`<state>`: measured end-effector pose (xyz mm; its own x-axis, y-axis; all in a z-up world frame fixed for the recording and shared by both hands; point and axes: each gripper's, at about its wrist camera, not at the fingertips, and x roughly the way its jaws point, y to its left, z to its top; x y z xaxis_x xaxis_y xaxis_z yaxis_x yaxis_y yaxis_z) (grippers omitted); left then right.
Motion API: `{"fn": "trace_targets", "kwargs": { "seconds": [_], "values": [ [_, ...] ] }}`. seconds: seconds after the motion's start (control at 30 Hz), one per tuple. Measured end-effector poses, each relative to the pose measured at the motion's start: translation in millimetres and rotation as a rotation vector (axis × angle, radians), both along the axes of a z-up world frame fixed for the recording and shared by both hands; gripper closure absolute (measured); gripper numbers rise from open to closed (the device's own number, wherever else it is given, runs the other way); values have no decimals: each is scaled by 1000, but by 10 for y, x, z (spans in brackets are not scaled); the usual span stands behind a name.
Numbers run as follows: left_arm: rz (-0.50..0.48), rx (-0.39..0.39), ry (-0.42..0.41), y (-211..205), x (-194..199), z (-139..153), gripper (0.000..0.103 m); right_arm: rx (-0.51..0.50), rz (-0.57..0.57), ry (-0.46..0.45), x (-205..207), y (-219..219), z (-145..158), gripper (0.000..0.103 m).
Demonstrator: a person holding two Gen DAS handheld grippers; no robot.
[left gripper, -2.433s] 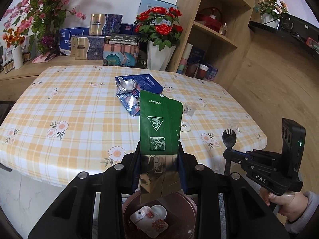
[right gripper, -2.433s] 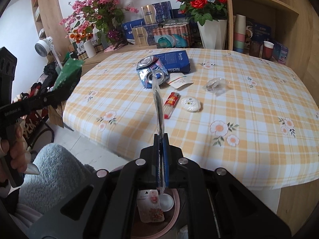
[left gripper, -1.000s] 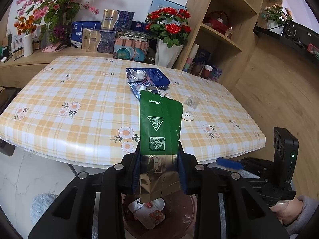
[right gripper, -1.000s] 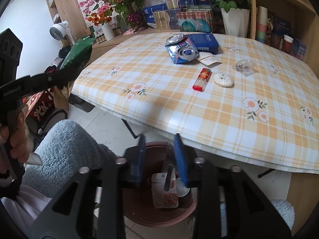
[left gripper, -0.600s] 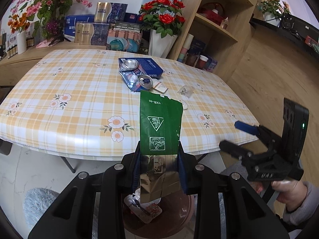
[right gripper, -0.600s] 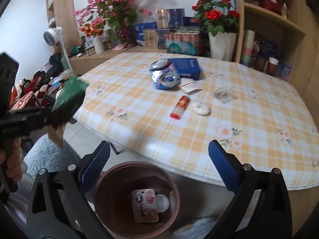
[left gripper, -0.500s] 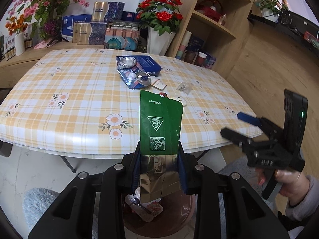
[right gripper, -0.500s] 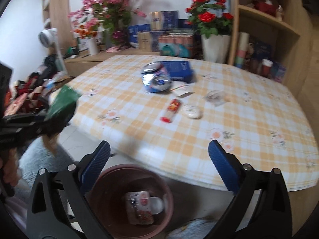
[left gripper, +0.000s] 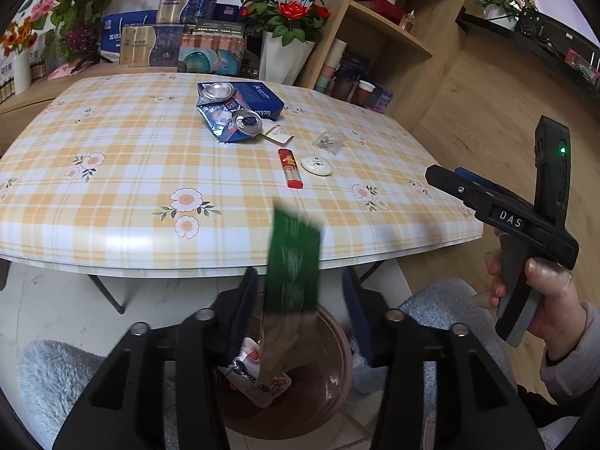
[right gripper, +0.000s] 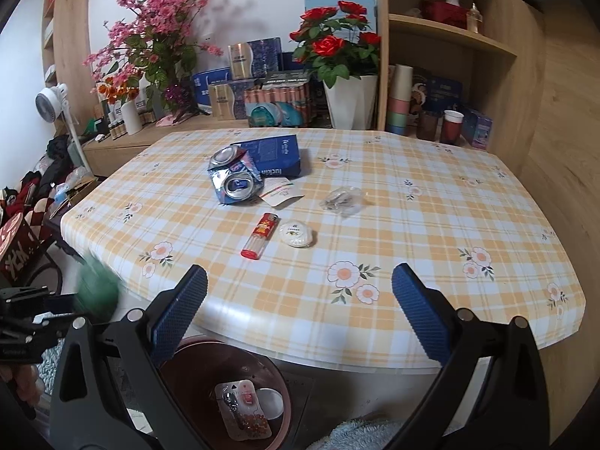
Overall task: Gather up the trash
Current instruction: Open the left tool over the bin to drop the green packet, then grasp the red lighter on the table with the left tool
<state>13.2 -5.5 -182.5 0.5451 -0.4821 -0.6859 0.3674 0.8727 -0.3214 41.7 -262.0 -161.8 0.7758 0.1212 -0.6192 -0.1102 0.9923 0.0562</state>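
My left gripper [left gripper: 300, 285] hangs over the brown bin [left gripper: 339, 341] below the table edge, its jaws opening. The green packet [left gripper: 294, 262] is blurred and loose between them, a gap on each side, its silver end down in the bin. My right gripper [right gripper: 300, 281] stands wide open and empty, above the bin [right gripper: 191, 371] and facing the table. On the checked cloth [right gripper: 431, 225] lie a crushed blue can [right gripper: 234, 180], a red lighter [right gripper: 261, 235], a white round packet [right gripper: 296, 233] and a clear wrapper [right gripper: 343, 198].
A blue box [right gripper: 277, 155] and a paper tag [right gripper: 279, 192] lie by the can. The bin holds a blister card [right gripper: 243, 405] and a white lid. Flower vases, boxes and a wooden shelf [right gripper: 450, 37] stand behind the table. A grey fluffy rug [left gripper: 45, 378] lies beside the bin.
The left jaws have parted and the green packet has slipped down towards the bin. The right gripper let a black fork drop into the bin, opened wide and rose to face the table.
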Motion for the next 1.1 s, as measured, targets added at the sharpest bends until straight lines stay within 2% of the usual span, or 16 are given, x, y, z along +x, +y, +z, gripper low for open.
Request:
{"fn": "trace_targets", "kwargs": {
  "seconds": [0.4, 0.8, 1.1],
  "values": [
    [136, 33, -33, 268, 177, 62, 13, 49, -14, 14, 63, -54, -51, 6],
    [221, 97, -77, 440, 515, 157, 7, 52, 3, 34, 220, -90, -116, 6],
    [193, 125, -97, 316, 815, 176, 6, 103, 21, 70, 460, -150, -234, 6]
  ]
}}
